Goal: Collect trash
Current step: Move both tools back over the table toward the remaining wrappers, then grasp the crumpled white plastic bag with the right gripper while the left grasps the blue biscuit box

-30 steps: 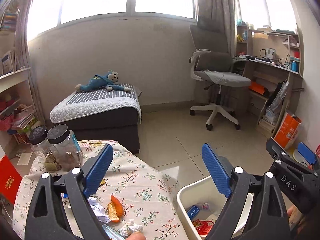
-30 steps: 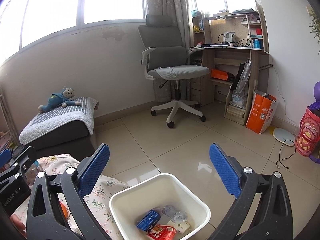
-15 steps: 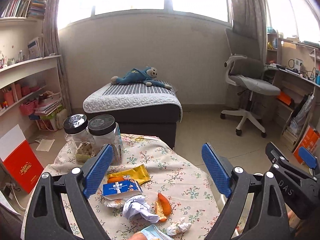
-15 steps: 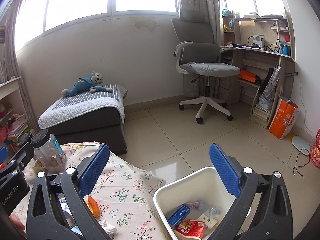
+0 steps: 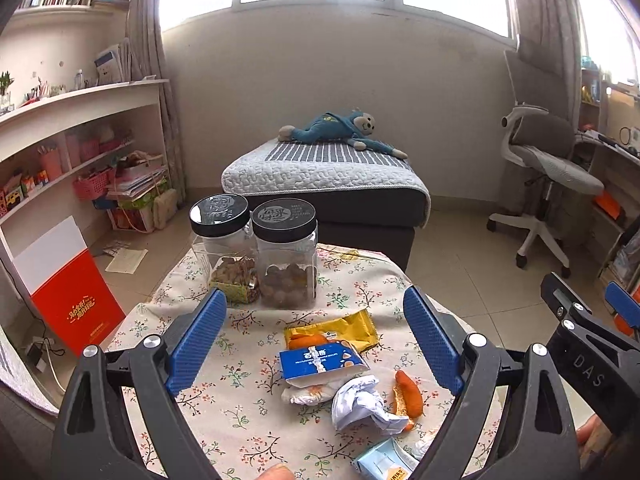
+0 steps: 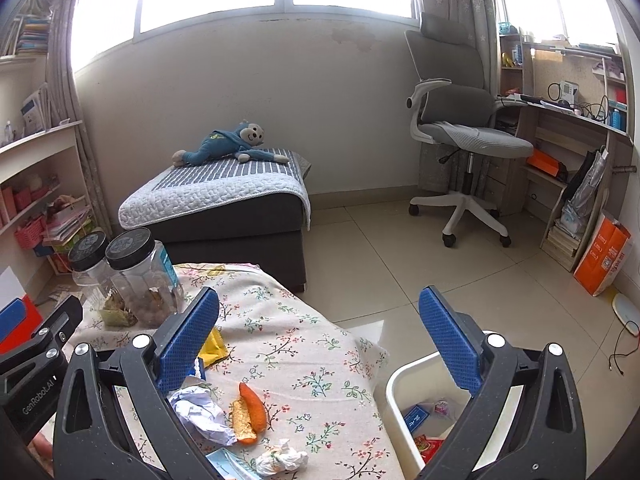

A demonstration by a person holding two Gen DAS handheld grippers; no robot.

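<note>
Trash bin (image 6: pixel 394 384) holds wrappers; two jars (image 5: pixel 285 256) hold snacks.

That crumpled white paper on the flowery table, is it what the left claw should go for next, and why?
Probably yes: lower the left claw onto the crumpled paper. Its jaws stand open and empty, the paper lies loose on the tablecloth beside the orange peel, and the white bin with trash waits beside the table.

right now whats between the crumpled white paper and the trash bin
In the right wrist view, the orange peel lies right beside the crumpled white paper; past it, bare floral tablecloth runs to the table edge before the white trash bin.
</note>
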